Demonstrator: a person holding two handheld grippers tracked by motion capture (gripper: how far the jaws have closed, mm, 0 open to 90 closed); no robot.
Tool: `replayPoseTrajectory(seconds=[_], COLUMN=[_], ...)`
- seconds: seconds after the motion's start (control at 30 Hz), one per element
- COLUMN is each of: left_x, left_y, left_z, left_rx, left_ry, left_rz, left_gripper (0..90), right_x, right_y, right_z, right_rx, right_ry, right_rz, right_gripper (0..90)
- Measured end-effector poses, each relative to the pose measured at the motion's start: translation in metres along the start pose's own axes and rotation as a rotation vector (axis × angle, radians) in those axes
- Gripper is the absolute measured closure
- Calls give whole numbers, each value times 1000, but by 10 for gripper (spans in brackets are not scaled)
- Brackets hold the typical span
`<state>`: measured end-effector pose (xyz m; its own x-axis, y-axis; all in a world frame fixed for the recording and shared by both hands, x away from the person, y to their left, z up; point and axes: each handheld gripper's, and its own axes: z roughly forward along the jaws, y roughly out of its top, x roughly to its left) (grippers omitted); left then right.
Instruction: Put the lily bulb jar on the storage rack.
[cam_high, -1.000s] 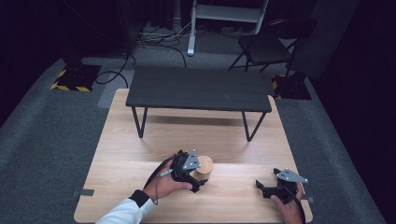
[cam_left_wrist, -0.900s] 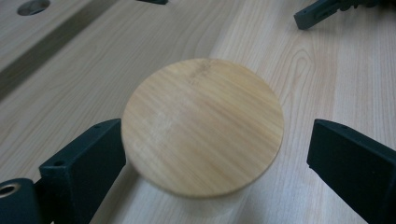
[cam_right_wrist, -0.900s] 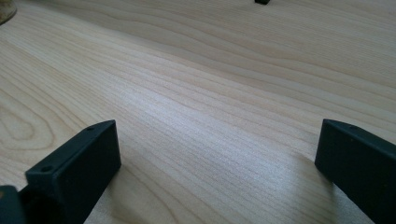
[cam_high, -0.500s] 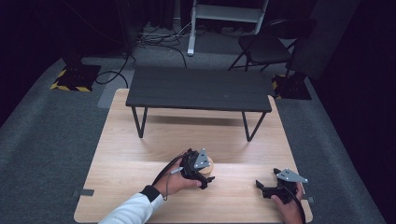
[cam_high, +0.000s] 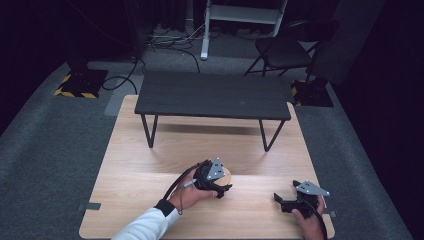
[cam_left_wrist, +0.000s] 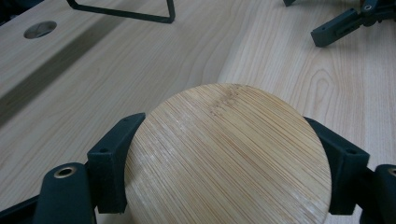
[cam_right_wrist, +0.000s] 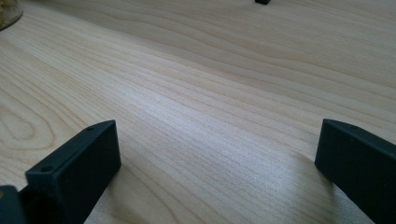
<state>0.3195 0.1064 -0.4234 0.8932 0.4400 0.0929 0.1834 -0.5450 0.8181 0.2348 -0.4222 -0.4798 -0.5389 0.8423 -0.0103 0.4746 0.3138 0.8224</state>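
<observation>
A round bamboo lid (cam_left_wrist: 229, 158) sits between the two black jaws of my left gripper (cam_left_wrist: 224, 135), which press on its left and right edges. From above, the left gripper (cam_high: 216, 181) covers most of the lid (cam_high: 227, 175) at the front middle of the wooden table (cam_high: 150, 165). What lies under the lid is hidden. My right gripper (cam_high: 286, 202) rests low over the table's front right, open, with bare wood between its jaws (cam_right_wrist: 219, 140). One of its fingers (cam_left_wrist: 334, 29) shows far off in the left gripper view.
A low black bench (cam_high: 215, 95) on thin metal legs stands across the back of the table. A round metal grommet (cam_left_wrist: 39, 29) is set into the wood. A curved glass edge (cam_right_wrist: 7, 11) shows at the right gripper view's corner. Chair and cables lie on the floor behind.
My left gripper has moved right and turned over the bamboo lid, which now sits mostly under it between the jaws. The right gripper has stayed put.
</observation>
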Motion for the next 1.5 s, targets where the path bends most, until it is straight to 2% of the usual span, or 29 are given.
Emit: replayPoseTrajectory(seconds=[0.07, 0.23, 0.3, 0.4, 0.47, 0.6, 0.7, 0.97, 1.2, 1.27, 1.5], left_x=[1, 0, 3, 6, 10, 24, 34, 63, 81, 84, 99], left_y=[2, 7, 9, 11, 18, 35, 52, 96, 131, 141, 167], left_z=[-1, -5, -8, -17, -27, -49, -65, -98, -112, -113, -118], left_rx=[10, 38, 37, 14, 1, -19, -11, -36, -30, -23, -46], left_ry=[1, 1, -12, -9, -5, -5, -3, -8, -5, 4, 12], left_rz=[3, -19, -26, -44, -36, -49, -37, -18, -12, 1, 2], left_gripper=[229, 230, 231, 231, 231, 231, 231, 232, 231, 231, 231], right_x=[0, 0, 0, 0, 0, 0, 0, 0, 0, 0, 0], right_y=[0, 0, 0, 0, 0, 0, 0, 0, 0, 0, 0], right_z=[0, 0, 0, 0, 0, 0, 0, 0, 0, 0, 0], right_rx=[0, 0, 0, 0, 0, 0, 0, 0, 0, -2, 0], right_ry=[0, 0, 0, 0, 0, 0, 0, 0, 0, 0, 0], right_rz=[0, 0, 0, 0, 0, 0, 0, 0, 1, -2, 1], right_gripper=[0, 0, 0, 0, 0, 0, 0, 0, 0, 0, 0])
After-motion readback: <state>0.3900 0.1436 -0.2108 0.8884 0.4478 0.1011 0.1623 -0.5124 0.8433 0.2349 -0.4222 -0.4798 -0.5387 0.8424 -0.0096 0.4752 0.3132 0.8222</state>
